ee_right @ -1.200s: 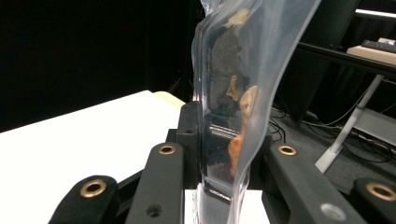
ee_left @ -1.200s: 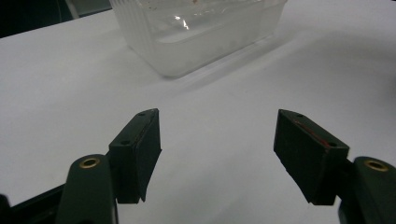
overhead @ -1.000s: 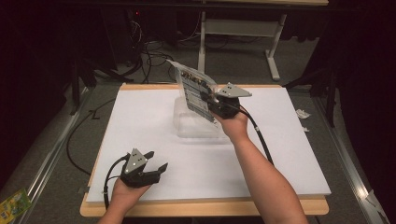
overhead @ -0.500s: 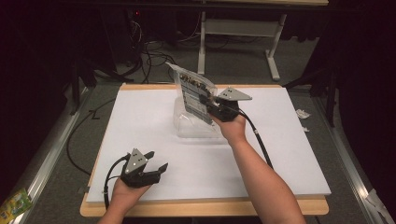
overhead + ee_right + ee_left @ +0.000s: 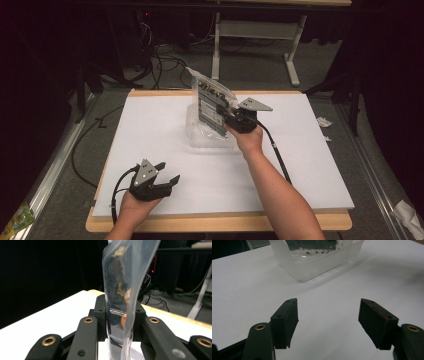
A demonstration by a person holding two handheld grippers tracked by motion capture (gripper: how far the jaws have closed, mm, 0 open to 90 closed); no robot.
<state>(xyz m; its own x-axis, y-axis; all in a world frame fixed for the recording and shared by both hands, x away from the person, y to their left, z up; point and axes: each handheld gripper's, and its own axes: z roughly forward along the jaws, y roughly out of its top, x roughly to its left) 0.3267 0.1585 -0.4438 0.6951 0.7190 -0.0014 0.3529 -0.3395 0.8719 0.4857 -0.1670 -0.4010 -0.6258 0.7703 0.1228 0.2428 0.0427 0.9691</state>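
A clear plastic bag (image 5: 212, 102) with dark and tan contents stands upright in a clear plastic container (image 5: 200, 137) near the middle of the white table top (image 5: 150, 125). My right gripper (image 5: 231, 119) is shut on the bag's right edge, just above the container. In the right gripper view the bag (image 5: 122, 290) rises between the pinching jaws. My left gripper (image 5: 167, 175) rests near the table's front left, open, nothing between its fingers (image 5: 287, 320). The container (image 5: 317, 257) lies ahead of it in the left gripper view.
The white board sits on a wooden table (image 5: 215, 222). Cables (image 5: 165, 60) and a white desk frame (image 5: 260, 30) lie on the floor behind. Paper scraps (image 5: 322, 122) lie off the right edge.
My right gripper has sunk with the bag, so the bag's lower end now sits deeper in the container. The left gripper has not moved.
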